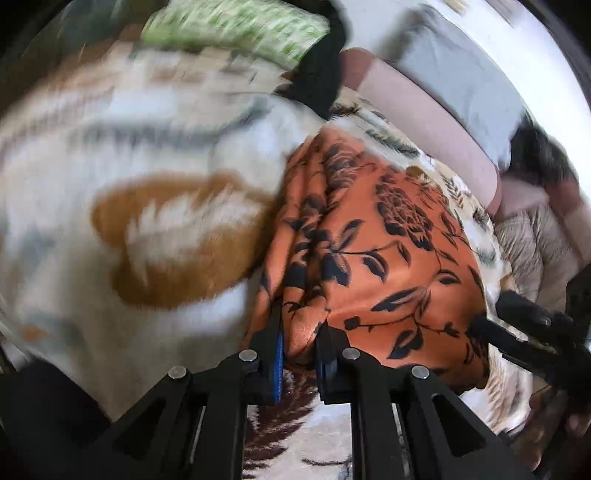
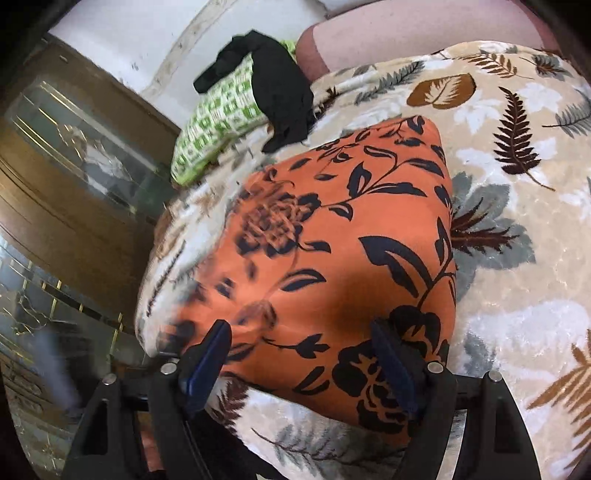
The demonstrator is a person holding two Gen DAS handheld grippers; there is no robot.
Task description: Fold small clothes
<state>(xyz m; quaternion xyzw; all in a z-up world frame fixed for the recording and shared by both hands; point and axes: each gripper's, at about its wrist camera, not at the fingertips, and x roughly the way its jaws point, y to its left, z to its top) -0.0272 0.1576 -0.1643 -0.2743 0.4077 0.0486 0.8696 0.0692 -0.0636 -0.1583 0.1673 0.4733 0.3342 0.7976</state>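
An orange garment with black flowers [image 1: 391, 254] lies folded on a leaf-patterned blanket [image 1: 155, 206]. My left gripper [image 1: 301, 332] is shut on a bunched edge of the garment at its near left corner. In the right wrist view the same garment [image 2: 332, 236] lies flat. My right gripper [image 2: 306, 354] is open, its fingers [image 2: 388, 354] spread over the garment's near edge, holding nothing. The right gripper also shows in the left wrist view [image 1: 524, 325] at the garment's right side.
A black garment [image 2: 280, 96] lies over a green-and-white patterned cloth [image 2: 218, 118] at the blanket's far left corner. A pink cushion edge [image 2: 388, 33] runs along the far side. A wooden glass-fronted cabinet [image 2: 74, 166] stands left of the blanket [image 2: 517, 240].
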